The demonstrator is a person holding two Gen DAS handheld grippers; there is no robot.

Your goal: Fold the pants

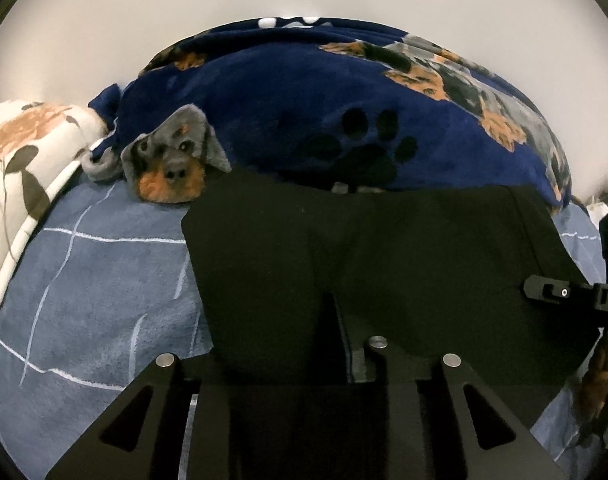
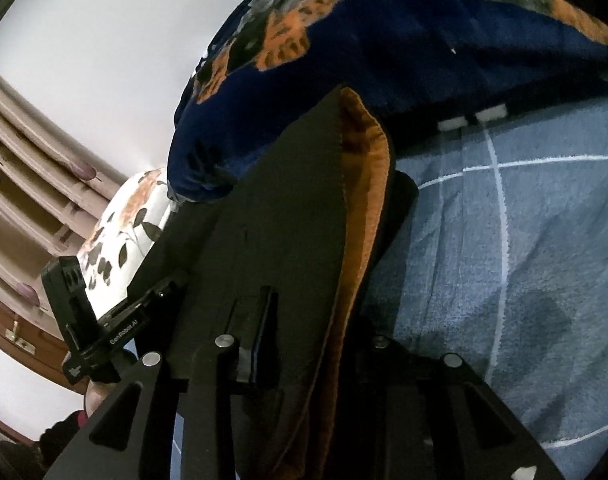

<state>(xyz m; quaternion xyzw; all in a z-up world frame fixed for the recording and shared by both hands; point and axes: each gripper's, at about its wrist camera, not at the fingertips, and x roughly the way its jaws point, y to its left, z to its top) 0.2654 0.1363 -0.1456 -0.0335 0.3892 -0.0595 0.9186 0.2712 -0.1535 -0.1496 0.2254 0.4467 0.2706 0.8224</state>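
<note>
In your left wrist view, the blue grid bedsheet (image 1: 84,288) fills the left, the black pants (image 1: 384,264) spread across the centre, and your left gripper (image 1: 336,344) at bottom centre pinches their near edge. Your right gripper (image 1: 560,296) enters at right. In the right wrist view, your right gripper (image 2: 300,344) clamps lifted pants (image 2: 272,216), orange lining (image 2: 360,184) showing.
</note>
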